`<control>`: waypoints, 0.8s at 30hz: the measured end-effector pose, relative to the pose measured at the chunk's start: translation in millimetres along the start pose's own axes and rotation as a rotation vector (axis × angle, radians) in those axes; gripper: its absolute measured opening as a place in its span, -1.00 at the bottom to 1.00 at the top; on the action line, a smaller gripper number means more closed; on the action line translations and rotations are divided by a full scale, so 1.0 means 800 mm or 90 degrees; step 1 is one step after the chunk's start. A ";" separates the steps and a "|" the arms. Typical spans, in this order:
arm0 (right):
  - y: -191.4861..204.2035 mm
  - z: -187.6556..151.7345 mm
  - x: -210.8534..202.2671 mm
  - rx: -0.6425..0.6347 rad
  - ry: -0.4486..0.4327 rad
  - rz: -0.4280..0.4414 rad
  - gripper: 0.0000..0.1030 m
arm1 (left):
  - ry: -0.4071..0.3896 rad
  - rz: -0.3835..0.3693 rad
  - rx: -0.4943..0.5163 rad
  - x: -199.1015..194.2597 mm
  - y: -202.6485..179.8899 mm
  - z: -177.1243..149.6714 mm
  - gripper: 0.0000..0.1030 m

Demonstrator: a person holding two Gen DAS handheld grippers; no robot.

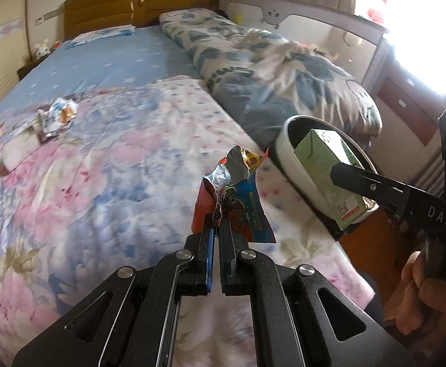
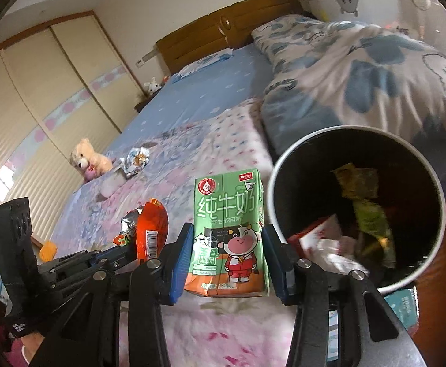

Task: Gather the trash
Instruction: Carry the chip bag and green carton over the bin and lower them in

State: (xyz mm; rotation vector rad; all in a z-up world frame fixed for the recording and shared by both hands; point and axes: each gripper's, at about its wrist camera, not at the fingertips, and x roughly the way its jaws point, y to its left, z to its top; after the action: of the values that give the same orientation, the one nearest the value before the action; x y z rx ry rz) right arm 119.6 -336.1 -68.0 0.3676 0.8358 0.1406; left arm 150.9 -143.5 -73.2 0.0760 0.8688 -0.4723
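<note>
left gripper [image 1: 216,223] jaws pressed together on a crumpled snack wrapper [image 1: 235,195], held up over the floral blanket [image 1: 100,165]. right gripper [image 2: 227,244] clamped on a green milk carton [image 2: 229,235], upright between the blue pads, just left of the white bin [image 2: 431,263] rim. bin sits at the bed's edge beside the patterned duvet [image 2: 360,70], with wrappers and a red box inside. another foil wrapper [image 1: 58,116] lies well apart on the blanket near a teddy bear [image 2: 89,160]. open bedding between.
</note>
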 end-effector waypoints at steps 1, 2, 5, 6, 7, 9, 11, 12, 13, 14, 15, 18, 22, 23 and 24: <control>-0.005 0.000 -0.004 0.004 -0.004 -0.002 -0.12 | 0.000 -0.002 0.005 0.001 -0.005 0.001 -0.95; -0.011 0.001 -0.007 0.008 -0.007 -0.006 -0.12 | 0.001 -0.005 0.009 0.002 -0.011 0.003 -0.96; -0.025 0.002 -0.015 0.019 -0.014 -0.013 -0.12 | 0.001 -0.011 0.024 0.005 -0.026 0.008 -0.96; -0.030 0.002 -0.018 0.023 -0.016 -0.017 -0.12 | 0.001 -0.012 0.029 0.006 -0.031 0.009 -0.96; -0.034 0.002 -0.021 0.026 -0.018 -0.019 -0.12 | 0.001 -0.014 0.033 0.006 -0.036 0.010 -0.96; -0.043 0.002 -0.026 0.033 -0.022 -0.024 -0.12 | 0.001 -0.017 0.042 0.009 -0.045 0.013 -0.96; -0.050 0.003 -0.031 0.037 -0.027 -0.028 -0.12 | 0.003 -0.021 0.048 0.011 -0.052 0.015 -0.96; -0.054 0.004 -0.033 0.040 -0.030 -0.031 -0.12 | 0.004 -0.023 0.052 0.013 -0.056 0.017 -0.96; -0.058 0.005 -0.036 0.041 -0.033 -0.032 -0.12 | 0.004 -0.023 0.055 0.014 -0.059 0.018 -0.96; -0.060 0.006 -0.038 0.043 -0.034 -0.034 -0.12 | 0.005 -0.025 0.059 0.015 -0.063 0.019 -0.96; -0.063 0.006 -0.039 0.044 -0.036 -0.037 -0.12 | 0.005 -0.026 0.062 0.017 -0.067 0.020 -0.96; -0.073 0.009 -0.042 0.051 -0.041 -0.043 -0.12 | 0.007 -0.029 0.072 0.020 -0.077 0.024 -0.96; -0.088 0.011 -0.048 0.060 -0.047 -0.049 -0.12 | 0.009 -0.032 0.084 0.027 -0.090 0.029 -0.96; -0.091 0.012 -0.049 0.062 -0.048 -0.050 -0.12 | 0.010 -0.034 0.086 0.028 -0.093 0.031 -0.96; -0.093 0.012 -0.049 0.064 -0.048 -0.051 -0.12 | 0.011 -0.034 0.088 0.029 -0.095 0.032 -0.96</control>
State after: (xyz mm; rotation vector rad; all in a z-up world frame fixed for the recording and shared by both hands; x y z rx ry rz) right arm 99.0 -417.9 -62.2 0.4299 0.7834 0.0099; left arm 149.1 -226.1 -64.6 0.1840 0.8553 -0.5829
